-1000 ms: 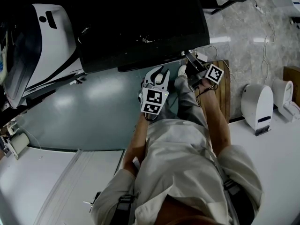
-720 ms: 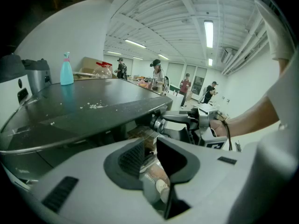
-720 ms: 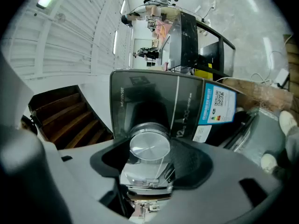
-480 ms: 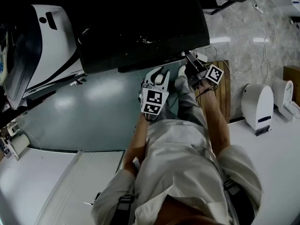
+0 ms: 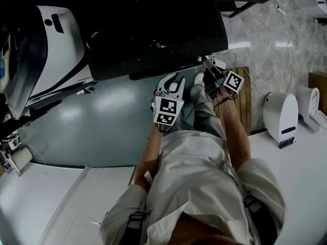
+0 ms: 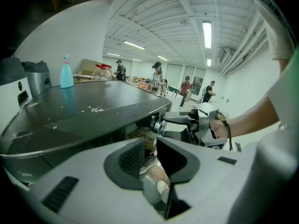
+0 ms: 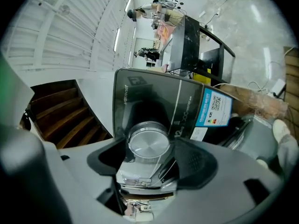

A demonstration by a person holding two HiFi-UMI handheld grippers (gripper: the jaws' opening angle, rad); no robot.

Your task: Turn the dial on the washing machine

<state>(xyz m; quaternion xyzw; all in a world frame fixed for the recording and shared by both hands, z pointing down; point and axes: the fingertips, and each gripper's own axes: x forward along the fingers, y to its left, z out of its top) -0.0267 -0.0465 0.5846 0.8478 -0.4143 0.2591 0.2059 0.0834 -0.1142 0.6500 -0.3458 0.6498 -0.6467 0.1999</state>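
The washing machine is black, with a flat dark lid. Its round silver dial sits on the front panel, directly between the jaws of my right gripper. Those jaws have just been opening; they stand on either side of the dial with the pads off it. In the head view the right gripper reaches under the lid's front edge. My left gripper hangs a little to the left, lower, pointing down, with its jaws slightly apart and nothing in them. From the left gripper view the dial shows beneath the lid.
A blue spray bottle stands on the lid's far side. A blue label is stuck beside the dial. A white appliance stands to the left. A wooden board and a white device lie to the right.
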